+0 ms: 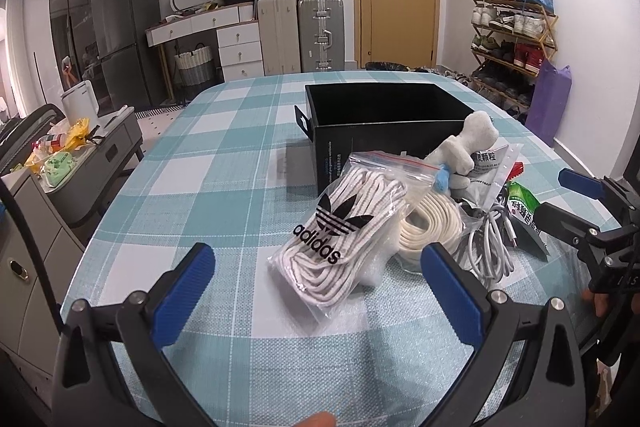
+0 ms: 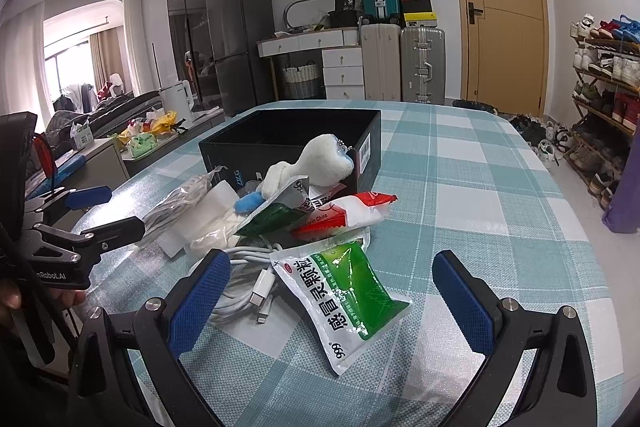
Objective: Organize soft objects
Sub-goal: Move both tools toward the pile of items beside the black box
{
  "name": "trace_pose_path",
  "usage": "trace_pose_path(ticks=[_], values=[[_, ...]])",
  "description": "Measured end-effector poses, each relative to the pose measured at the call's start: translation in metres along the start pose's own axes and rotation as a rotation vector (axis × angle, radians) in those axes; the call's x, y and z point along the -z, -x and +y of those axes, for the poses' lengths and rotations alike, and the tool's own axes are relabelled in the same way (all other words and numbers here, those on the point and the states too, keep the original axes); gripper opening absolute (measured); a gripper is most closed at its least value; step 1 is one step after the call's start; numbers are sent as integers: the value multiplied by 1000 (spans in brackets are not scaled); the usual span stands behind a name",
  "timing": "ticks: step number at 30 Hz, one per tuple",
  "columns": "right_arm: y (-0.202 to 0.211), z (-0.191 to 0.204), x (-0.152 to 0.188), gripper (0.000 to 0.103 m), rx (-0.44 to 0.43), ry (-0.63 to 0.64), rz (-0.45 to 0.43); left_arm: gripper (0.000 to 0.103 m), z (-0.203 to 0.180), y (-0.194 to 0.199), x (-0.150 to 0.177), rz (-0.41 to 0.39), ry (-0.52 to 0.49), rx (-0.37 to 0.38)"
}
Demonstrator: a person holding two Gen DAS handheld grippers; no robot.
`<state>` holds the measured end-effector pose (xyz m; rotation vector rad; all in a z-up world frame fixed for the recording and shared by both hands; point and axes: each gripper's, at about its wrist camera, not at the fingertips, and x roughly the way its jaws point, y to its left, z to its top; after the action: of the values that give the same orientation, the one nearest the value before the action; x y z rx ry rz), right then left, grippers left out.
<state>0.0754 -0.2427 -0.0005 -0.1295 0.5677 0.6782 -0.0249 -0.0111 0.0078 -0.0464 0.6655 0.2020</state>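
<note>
A pile of soft items lies on the checked tablecloth in front of an open black box (image 1: 384,115) (image 2: 288,143). It holds an adidas bag of laces (image 1: 340,227), a coiled cream cord (image 1: 432,223), a white plush bone (image 1: 472,143) (image 2: 316,163), a white charging cable (image 2: 248,283), a green-white medicine sachet (image 2: 344,295) and a red-white sachet (image 2: 352,211). My left gripper (image 1: 316,291) is open just before the lace bag. My right gripper (image 2: 332,303) is open around the green sachet, above it.
The table (image 1: 200,167) ends at left, where a grey cabinet (image 1: 100,143) with snacks stands. Suitcases, a desk and a door are behind. A shoe rack (image 2: 600,99) stands at right. The right gripper shows at the right edge of the left wrist view (image 1: 592,223).
</note>
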Motion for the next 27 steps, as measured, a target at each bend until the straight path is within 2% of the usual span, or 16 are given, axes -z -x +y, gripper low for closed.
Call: trace_pose_path(ticks=[18,27], values=[[2,1,-1,103,7,6,6,103,7,-10,-5,10,24,34],[-3,3,-4,103,19,23,26,103,14,-14,-6,0,-1,53]])
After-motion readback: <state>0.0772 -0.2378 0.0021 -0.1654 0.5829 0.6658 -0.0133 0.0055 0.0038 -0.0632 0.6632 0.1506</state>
